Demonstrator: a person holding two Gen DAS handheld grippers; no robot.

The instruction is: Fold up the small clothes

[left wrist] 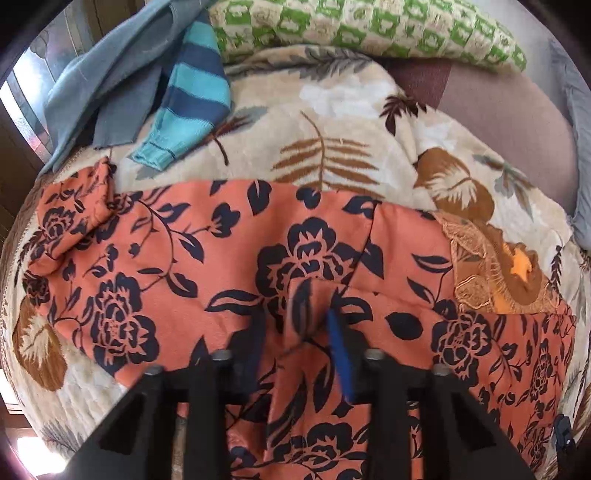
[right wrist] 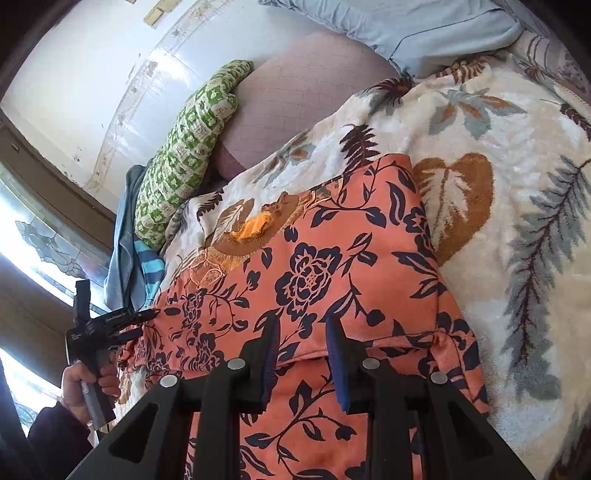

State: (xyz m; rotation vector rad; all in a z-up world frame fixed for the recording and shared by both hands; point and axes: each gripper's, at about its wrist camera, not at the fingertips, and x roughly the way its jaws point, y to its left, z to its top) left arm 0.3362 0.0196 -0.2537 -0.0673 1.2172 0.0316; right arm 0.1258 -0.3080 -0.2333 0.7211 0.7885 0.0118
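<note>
Left wrist view: the left gripper (left wrist: 303, 325) points steeply down and pinches a raised ridge of the orange floral garment (left wrist: 177, 251) between its blue pads. The jaws stand nearly closed on that fold, though motion blur softens it. The garment lies spread across the leaf-print blanket (left wrist: 332, 122) on the bed, filling the lower half from nine to three o'clock, its embroidered neckline (left wrist: 491, 266) at three o'clock. A striped teal garment (left wrist: 192, 96) and a grey-blue cloth (left wrist: 107, 81) lie heaped at eleven o'clock, and a green patterned pillow (left wrist: 362, 29) sits at twelve.

Right wrist view: the right gripper (right wrist: 301, 354) grips the garment's near edge (right wrist: 369, 343), its jaws partly closed with cloth running between the pads. At nine o'clock a hand (right wrist: 88, 380) holds the left gripper against the garment's far side.

To fold well, both pinches should probably rise together and carry the edge evenly across, keeping the cloth taut so no crease bunches beneath; the slippery-looking fabric may slide from a shallow bite.

No containers are visible.
</note>
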